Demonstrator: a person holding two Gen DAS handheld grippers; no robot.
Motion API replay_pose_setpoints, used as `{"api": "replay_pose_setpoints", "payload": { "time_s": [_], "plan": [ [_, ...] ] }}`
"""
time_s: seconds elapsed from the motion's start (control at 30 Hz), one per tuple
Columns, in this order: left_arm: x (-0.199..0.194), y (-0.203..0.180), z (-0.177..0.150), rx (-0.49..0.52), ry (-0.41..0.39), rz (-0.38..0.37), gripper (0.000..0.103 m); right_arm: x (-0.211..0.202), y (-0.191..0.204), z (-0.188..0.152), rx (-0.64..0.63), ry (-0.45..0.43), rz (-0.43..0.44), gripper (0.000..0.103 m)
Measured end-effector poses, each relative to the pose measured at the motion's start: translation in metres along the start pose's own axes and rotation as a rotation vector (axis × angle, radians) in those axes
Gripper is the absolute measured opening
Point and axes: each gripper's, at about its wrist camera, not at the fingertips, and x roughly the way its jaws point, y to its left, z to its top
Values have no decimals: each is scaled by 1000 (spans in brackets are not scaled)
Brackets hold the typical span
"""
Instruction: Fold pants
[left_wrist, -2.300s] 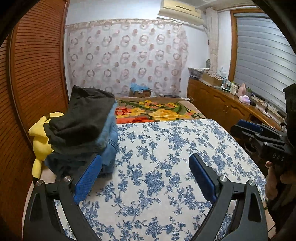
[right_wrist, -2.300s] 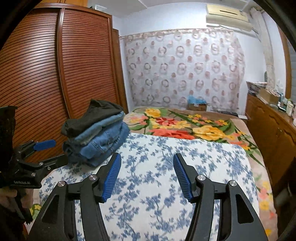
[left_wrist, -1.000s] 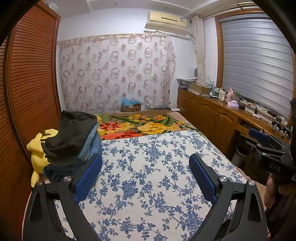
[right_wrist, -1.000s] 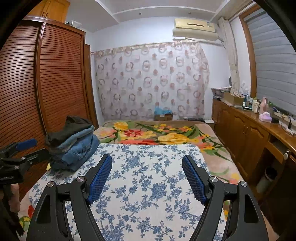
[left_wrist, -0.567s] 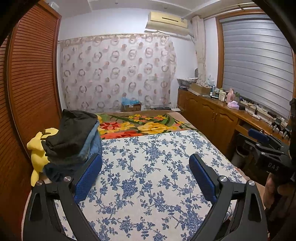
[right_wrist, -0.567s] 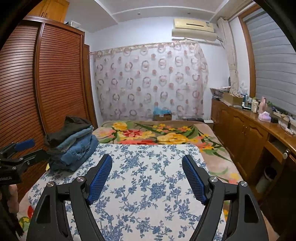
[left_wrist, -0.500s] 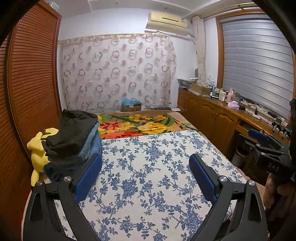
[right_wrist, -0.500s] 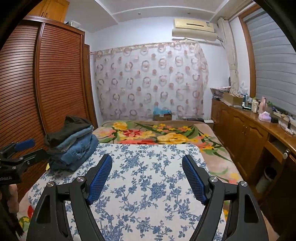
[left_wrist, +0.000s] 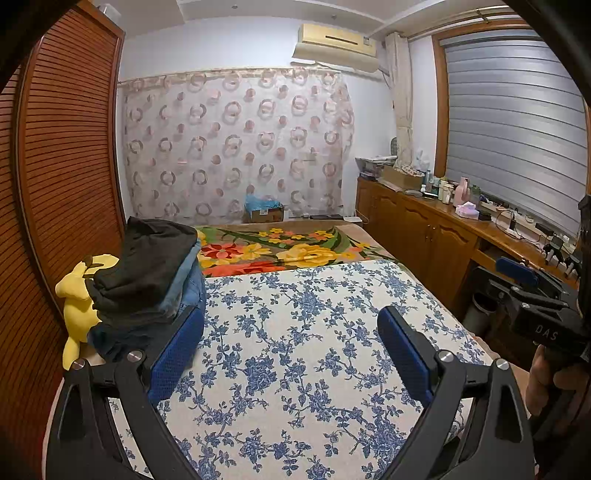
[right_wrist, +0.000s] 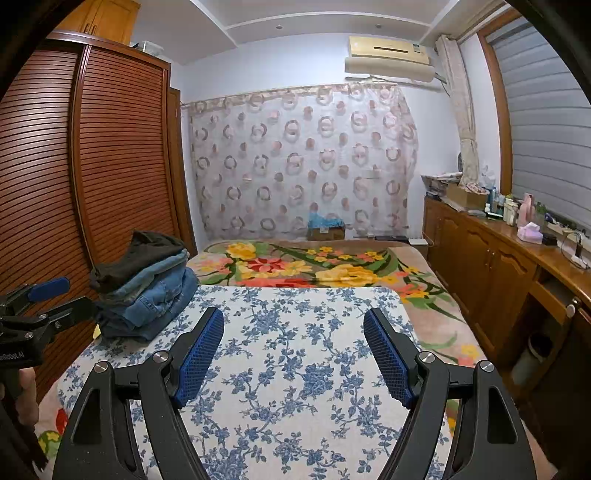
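A stack of folded pants, dark pairs and blue jeans, rests on the far left corner of the blue-flowered cloth that covers the bed. My left gripper hovers open over the cloth, its left pad just in front of the stack, nothing between the pads. My right gripper is open too, held above the middle of the cloth and empty. Each gripper also shows at the edge of the other's view, held by a hand.
A yellow plush toy lies behind the stack by the slatted wardrobe doors. A bright floral blanket covers the far bed. A wooden cabinet with bottles runs along the right wall.
Since the oldest frames both grippers have pulled back and tilted up from the bed, so more of the room shows. Over the last second nothing has moved.
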Motion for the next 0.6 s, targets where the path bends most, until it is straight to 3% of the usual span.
{"api": "replay_pose_setpoints", "payload": {
  "time_s": [0.6],
  "plan": [
    [0, 0, 0, 0, -2, 0, 96, 2, 1, 0, -2, -1, 0, 80]
  ]
}}
